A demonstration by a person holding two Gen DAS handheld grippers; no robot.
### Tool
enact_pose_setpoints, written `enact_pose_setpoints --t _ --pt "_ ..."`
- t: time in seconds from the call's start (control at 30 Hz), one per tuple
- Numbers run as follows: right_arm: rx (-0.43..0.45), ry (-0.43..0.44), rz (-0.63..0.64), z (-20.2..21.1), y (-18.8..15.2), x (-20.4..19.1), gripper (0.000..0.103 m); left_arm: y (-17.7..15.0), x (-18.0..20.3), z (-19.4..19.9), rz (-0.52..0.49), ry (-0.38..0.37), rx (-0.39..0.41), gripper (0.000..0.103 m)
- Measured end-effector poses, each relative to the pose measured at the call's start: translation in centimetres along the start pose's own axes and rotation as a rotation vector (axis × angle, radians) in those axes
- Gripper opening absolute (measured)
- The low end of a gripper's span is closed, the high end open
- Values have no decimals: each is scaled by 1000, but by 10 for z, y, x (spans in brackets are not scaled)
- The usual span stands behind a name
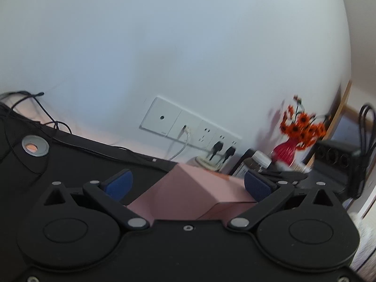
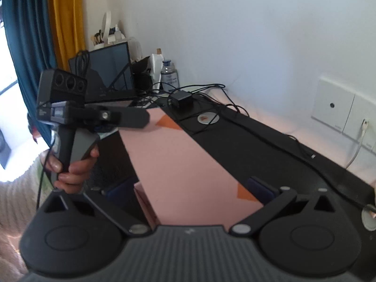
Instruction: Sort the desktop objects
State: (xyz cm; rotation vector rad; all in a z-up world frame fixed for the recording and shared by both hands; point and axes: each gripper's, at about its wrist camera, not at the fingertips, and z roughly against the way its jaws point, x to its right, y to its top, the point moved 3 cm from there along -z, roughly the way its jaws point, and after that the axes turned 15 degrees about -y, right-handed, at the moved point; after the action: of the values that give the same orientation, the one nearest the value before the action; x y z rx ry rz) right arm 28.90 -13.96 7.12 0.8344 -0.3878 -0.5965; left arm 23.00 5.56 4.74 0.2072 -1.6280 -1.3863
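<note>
A long flat pink box with orange triangles at its corners hangs over the black desk, carried at both ends. My right gripper is shut on its near end, with a blue pad on each side. At the far end sits my left gripper, whose handle is held by a hand. In the left wrist view the pink box fills the space between the blue pads, and my left gripper is shut on it.
Wall sockets with plugs sit just above the desk. A red vase of orange flowers and a jar stand in one corner. A laptop, a water bottle, a black adapter and cables crowd the other end.
</note>
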Motion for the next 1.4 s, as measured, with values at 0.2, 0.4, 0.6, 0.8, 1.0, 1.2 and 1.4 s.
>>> enact_pose_setpoints --t 0.2,0.4,0.6,0.8,1.0,1.2,1.4 --pt "35 -69 -19 4 -11 0 102 -4 11 -2 -131 67 -5 103" --pt "62 -156 -22 15 -32 0 102 -8 24 -2 -243 112 -4 103" --pt "94 -235 -99 27 -61 3 102 -12 32 -3 -291 122 -3 103" --pt "54 -234 -262 5 -93 14 102 -15 37 -4 -314 122 5 103" --pt "20 -231 -430 -25 -109 31 102 -16 41 -5 -348 137 19 103" --pt "19 -252 -570 -41 -110 54 102 -20 45 -7 -382 151 35 103" --pt "-9 -325 -520 -60 -102 49 102 -21 43 -8 -373 154 38 103"
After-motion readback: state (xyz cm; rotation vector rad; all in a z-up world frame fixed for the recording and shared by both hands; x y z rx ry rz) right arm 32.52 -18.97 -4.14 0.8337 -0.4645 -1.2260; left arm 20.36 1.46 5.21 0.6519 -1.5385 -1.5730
